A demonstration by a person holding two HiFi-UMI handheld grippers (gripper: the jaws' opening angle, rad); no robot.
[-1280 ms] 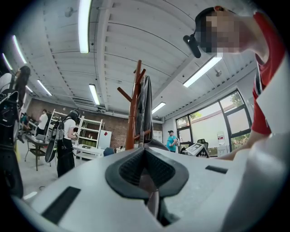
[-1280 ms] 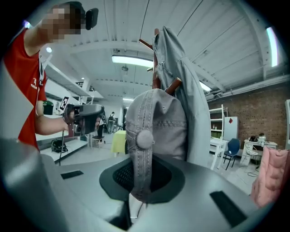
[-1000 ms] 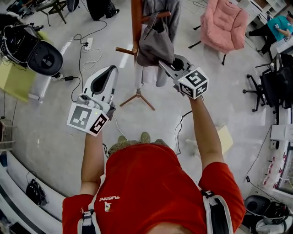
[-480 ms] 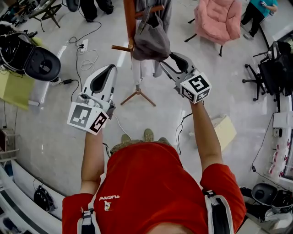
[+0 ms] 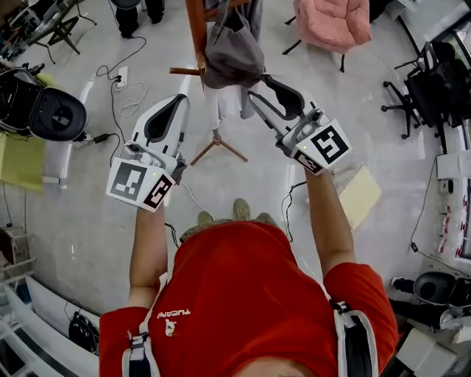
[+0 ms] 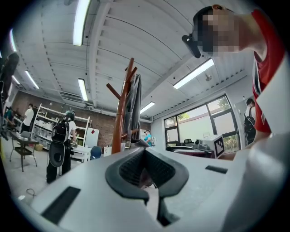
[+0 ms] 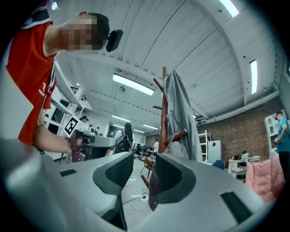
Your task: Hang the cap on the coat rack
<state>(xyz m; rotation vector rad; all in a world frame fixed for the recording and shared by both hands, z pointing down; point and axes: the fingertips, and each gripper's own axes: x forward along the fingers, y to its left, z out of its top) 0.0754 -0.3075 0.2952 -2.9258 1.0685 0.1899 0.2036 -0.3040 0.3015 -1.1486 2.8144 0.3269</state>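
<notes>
The grey cap (image 5: 234,55) hangs on a peg of the wooden coat rack (image 5: 195,29) at the top centre of the head view. My right gripper (image 5: 259,86) is just right of and below the cap, apart from it. Its jaws are wide and closing, with nothing between them. In the right gripper view the cap (image 7: 176,148) sits on a peg beyond the right gripper (image 7: 144,158), beside the rack's pole (image 7: 163,108). My left gripper (image 5: 180,99) is held left of the rack, shut and empty. The left gripper (image 6: 145,152) faces the rack (image 6: 122,113).
A grey coat (image 7: 181,108) hangs on the rack. The rack's tripod feet (image 5: 217,147) spread on the floor below. A pink chair (image 5: 331,22) is at the back right, black office chairs (image 5: 434,81) at the right, cables (image 5: 121,81) and black gear (image 5: 48,110) at the left. People stand in the background (image 6: 61,140).
My right gripper opened off the cap and drew back down and to the right. The cap stays hanging on the rack. The left gripper has barely moved.
</notes>
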